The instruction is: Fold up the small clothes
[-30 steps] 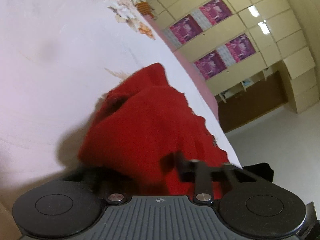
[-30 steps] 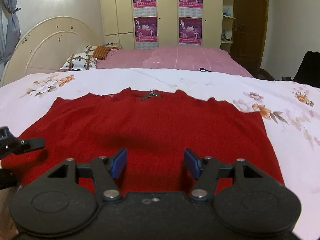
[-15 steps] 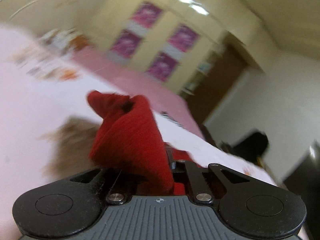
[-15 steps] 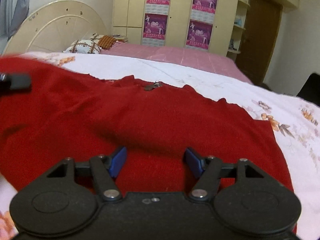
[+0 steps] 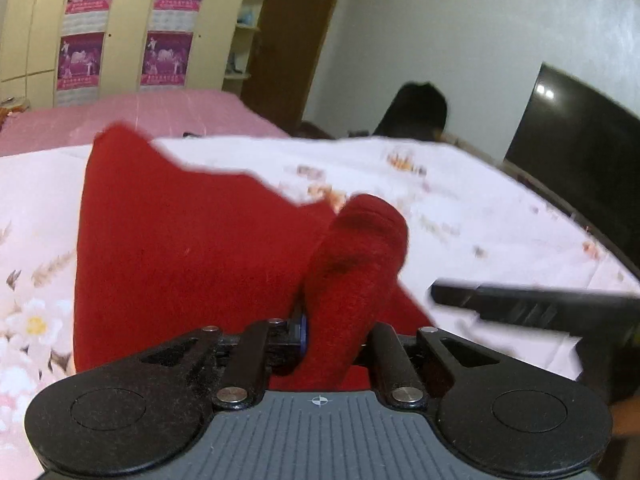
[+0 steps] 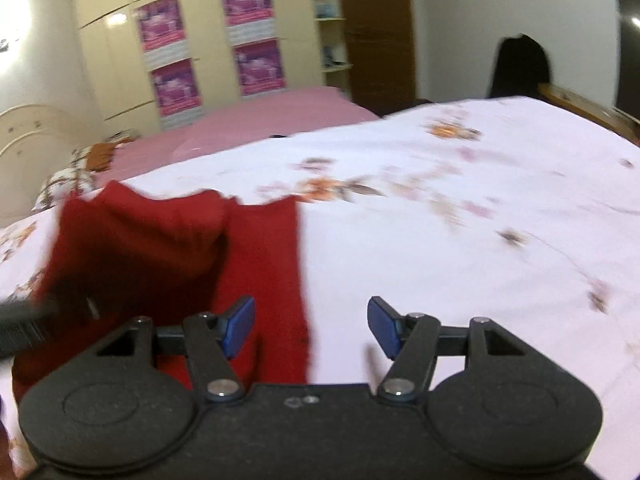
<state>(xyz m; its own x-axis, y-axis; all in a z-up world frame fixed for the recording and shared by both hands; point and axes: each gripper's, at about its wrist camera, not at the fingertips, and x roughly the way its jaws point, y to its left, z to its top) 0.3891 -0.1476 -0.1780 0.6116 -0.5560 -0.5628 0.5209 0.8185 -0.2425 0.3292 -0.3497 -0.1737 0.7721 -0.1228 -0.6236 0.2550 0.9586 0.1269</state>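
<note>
Clamped tight on a bunched roll of the red sweater, the left gripper held that fold lifted above the rest of the garment, its jaws nearly together with the knit squeezed between them. Most of the sweater lay spread on the white flowered bedspread, toward the left of both views, with one part doubled over itself. Beyond it a pink bed met a cream wardrobe hung with purple posters. Further right, the right gripper hovered with its blue pads held well apart and nothing between them; its left finger was over the sweater's right edge, its right finger over bare bedspread. A dark screen stood against the wall at far right.
</note>
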